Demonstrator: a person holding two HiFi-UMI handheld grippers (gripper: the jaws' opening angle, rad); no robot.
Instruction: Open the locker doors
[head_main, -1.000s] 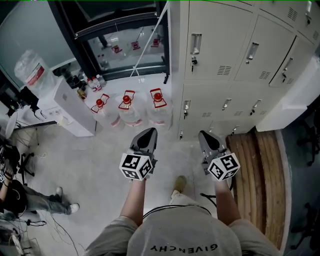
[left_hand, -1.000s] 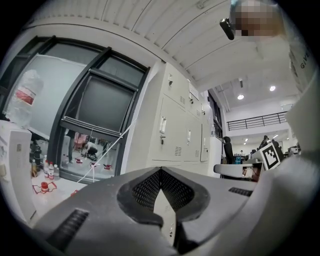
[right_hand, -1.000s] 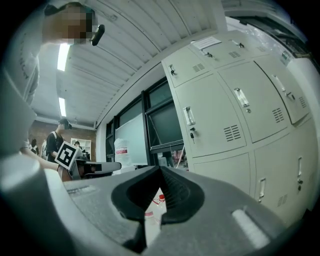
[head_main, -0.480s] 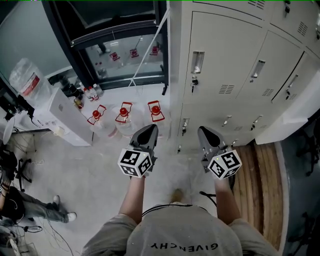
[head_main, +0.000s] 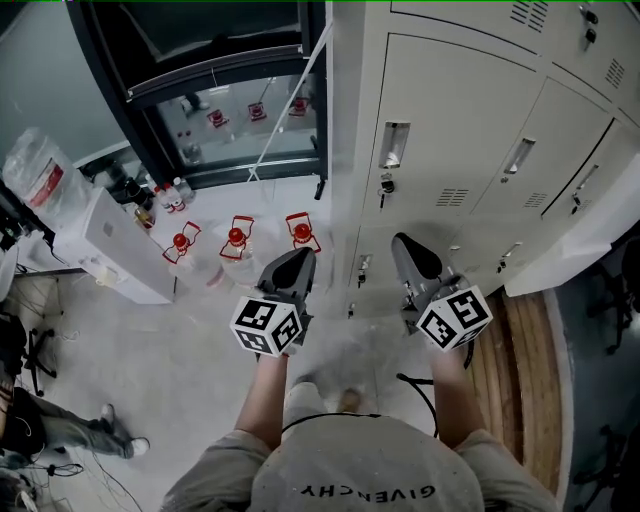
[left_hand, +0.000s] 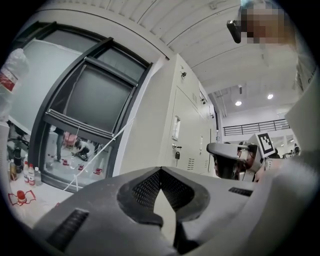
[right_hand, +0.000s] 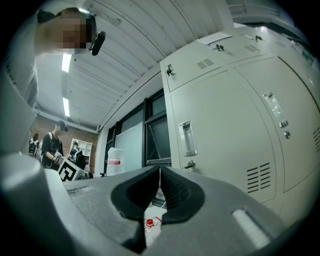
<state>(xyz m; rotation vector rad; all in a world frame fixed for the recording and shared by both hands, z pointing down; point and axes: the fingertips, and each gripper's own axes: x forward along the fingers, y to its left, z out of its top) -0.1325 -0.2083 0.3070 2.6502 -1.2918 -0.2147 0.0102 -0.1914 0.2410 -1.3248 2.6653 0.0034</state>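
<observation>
A bank of pale grey lockers (head_main: 470, 130) fills the upper right of the head view, every door closed. The nearest door (right_hand: 225, 135) has a recessed handle (head_main: 394, 145) with a key lock (head_main: 385, 186) below it; the same handle (right_hand: 186, 138) shows in the right gripper view. My left gripper (head_main: 299, 262) and right gripper (head_main: 402, 246) are held side by side in front of the lockers, apart from them. Both are shut with nothing between the jaws. In the left gripper view the lockers (left_hand: 187, 135) stand ahead and the right gripper (left_hand: 227, 150) shows at the right.
Three water jugs with red caps (head_main: 235, 240) stand on the floor beside the lockers, near a dark-framed window (head_main: 230, 90). A white cabinet (head_main: 100, 250) is at left, a person's legs (head_main: 60, 425) at lower left. Wooden planks (head_main: 520, 370) lie at right.
The view has moved closer to the lockers, so they and their handles have grown larger. Both grippers keep their places side by side and stay shut.
</observation>
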